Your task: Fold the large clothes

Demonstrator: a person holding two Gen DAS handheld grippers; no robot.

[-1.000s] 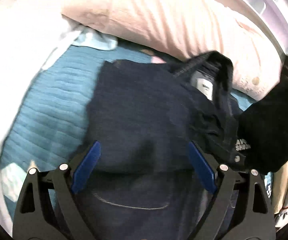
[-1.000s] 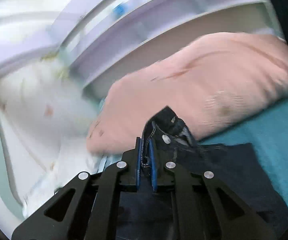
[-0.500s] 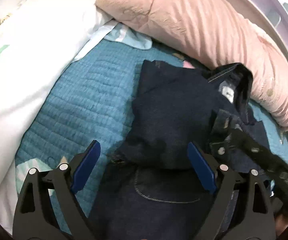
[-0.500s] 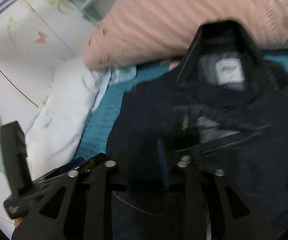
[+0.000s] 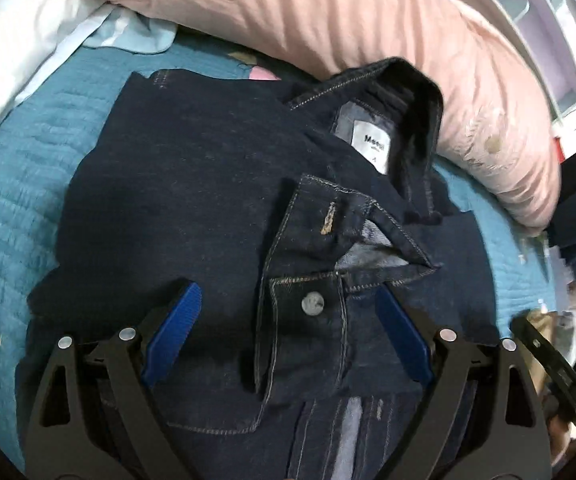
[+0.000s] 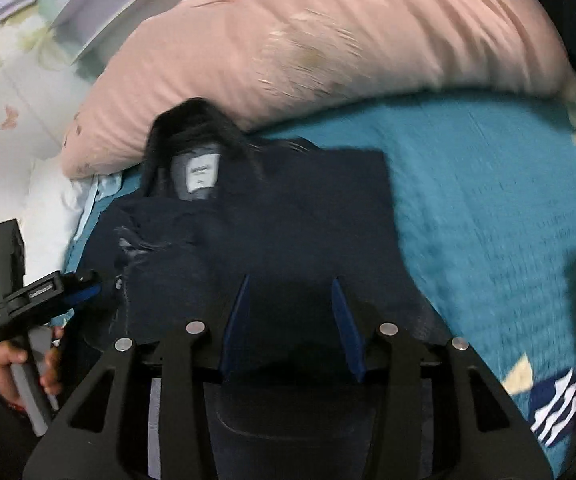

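A dark denim jacket (image 5: 192, 200) lies partly folded on the teal quilted bed cover (image 6: 488, 200), its collar (image 5: 404, 80) up against the pink pillow (image 5: 328, 12). The left gripper (image 5: 288, 320) hovers over the buttoned front, jaws wide apart and empty. The right gripper (image 6: 294, 312) hangs above the cloth, jaws parted, gripping nothing.

A white label (image 5: 371, 147) is sitting inside the collar of the dark denim garment (image 5: 192, 200), which is lying on the teal quilt (image 5: 16, 200) toward the edge where the pink pillow (image 5: 328, 20) is resting. Its top line is showing dark letters that seem to be reading "Meeal", though the last letters are blurring. The smaller print beneath it is staying illegible. In the right wrist view the same label (image 6: 204, 174) is appearing too smeared to read.
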